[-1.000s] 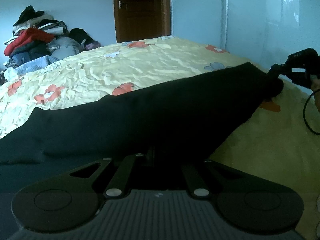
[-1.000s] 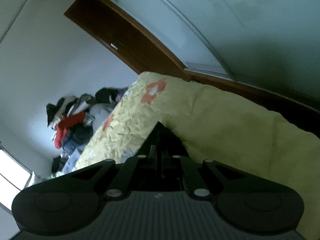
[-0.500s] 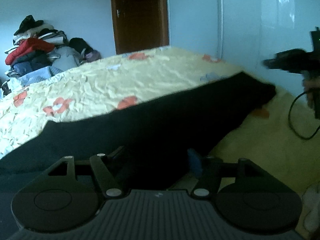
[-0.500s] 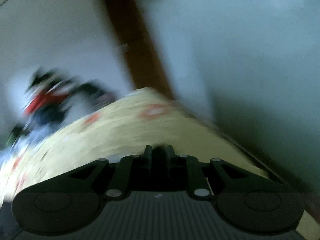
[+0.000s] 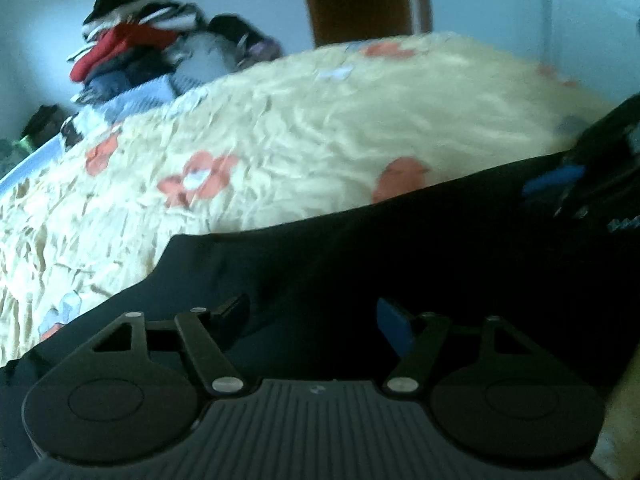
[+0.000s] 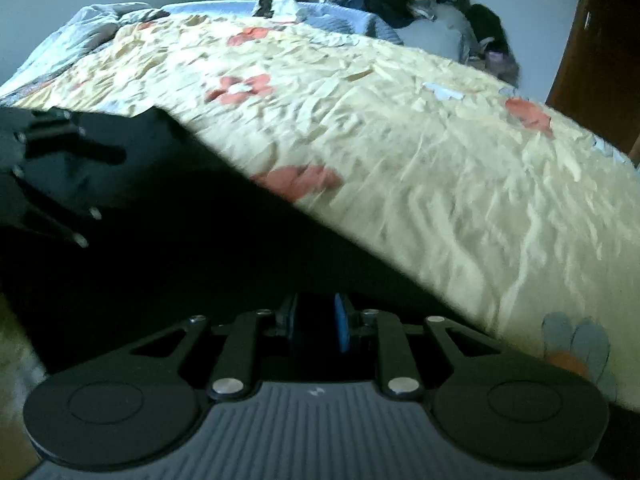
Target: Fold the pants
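In the left wrist view, the black pants (image 5: 360,256) lay flat across the yellow floral bed (image 5: 280,128); the left tool (image 5: 316,320) had just been spreading, nothing between its fingers.

In the right wrist view, the right tool (image 6: 316,320), its jaws just parted slightly, pinched nothing visible. Soft, limp cloth; best taken at an edge.

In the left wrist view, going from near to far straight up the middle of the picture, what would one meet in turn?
left gripper → black pants → yellow floral bedspread → brown door
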Available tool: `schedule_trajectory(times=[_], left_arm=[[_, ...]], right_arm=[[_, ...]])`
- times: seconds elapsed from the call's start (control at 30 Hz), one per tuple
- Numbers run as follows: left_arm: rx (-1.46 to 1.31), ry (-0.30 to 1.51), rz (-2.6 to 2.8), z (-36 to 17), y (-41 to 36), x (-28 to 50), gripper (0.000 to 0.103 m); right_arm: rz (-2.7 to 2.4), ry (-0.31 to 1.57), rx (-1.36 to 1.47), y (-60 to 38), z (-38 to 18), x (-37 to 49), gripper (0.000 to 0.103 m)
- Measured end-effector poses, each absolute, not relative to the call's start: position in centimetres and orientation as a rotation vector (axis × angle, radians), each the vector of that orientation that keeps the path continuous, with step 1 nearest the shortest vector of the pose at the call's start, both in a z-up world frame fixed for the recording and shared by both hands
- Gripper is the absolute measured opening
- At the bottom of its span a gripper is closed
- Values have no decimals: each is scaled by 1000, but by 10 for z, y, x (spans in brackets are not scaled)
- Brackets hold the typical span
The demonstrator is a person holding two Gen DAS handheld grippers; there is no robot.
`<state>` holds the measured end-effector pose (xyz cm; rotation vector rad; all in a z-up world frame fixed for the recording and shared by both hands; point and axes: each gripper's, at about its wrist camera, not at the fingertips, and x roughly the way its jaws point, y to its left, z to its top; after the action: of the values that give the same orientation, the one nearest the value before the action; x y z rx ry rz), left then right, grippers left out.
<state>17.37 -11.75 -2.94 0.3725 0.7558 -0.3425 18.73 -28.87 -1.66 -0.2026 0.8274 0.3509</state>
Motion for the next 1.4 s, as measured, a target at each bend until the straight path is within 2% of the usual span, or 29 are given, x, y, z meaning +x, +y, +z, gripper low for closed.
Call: schedule_trajectory(times=[0.1, 0.13, 0.2, 0.27, 0.33, 0.47, 0.5, 0.57, 0.6, 0.63, 0.77, 0.97, 1.17, 1.3, 1.4], left_arm=[[345, 734, -272, -32, -118, 194, 82], [351, 721, -239, -33, -119, 200, 82], [377, 693, -175, -31, -118, 203, 79], [397, 647, -153, -23, -115, 193, 78], [443, 597, -157, -19, -114, 181, 84], [543, 608, -134, -37, -132, 189, 86], [548, 566, -111, -40, -134, 189, 92], [602, 541, -69, -43, -141, 190, 93], [610, 531, -66, -40, -142, 186, 92], [610, 510, -66, -36, -140, 179, 93], [561, 434, -50, -22, -127, 151, 95], [496, 490, -189, -26, -121, 109, 96], [595, 463, -222, -47, -134, 87, 95], [545, 484, -256, -40, -133, 85, 96], [563, 481, -252, -40, -135, 82, 96]], right_arm=[[327, 815, -133, -301, -21, 212, 19], [299, 806, -132, -303, -22, 218, 29], [244, 785, -112, -305, -19, 224, 41], [230, 757, -117, -303, -12, 217, 41], [315, 753, -111, -300, -6, 200, 41], [403, 828, -190, -281, -22, 194, 42], [382, 792, -202, -279, -25, 197, 52], [330, 773, -140, -285, -27, 209, 56], [275, 764, -138, -287, -28, 212, 63], [243, 747, -137, -288, -27, 211, 64], [198, 652, -60, -304, -16, 171, 64], [9, 498, 433, -413, -6, 61, 64], [-218, 378, 953, -515, -40, -37, 67], [-147, 374, 1131, -526, -68, -40, 66], [-173, 393, 1107, -518, -68, -25, 64]])
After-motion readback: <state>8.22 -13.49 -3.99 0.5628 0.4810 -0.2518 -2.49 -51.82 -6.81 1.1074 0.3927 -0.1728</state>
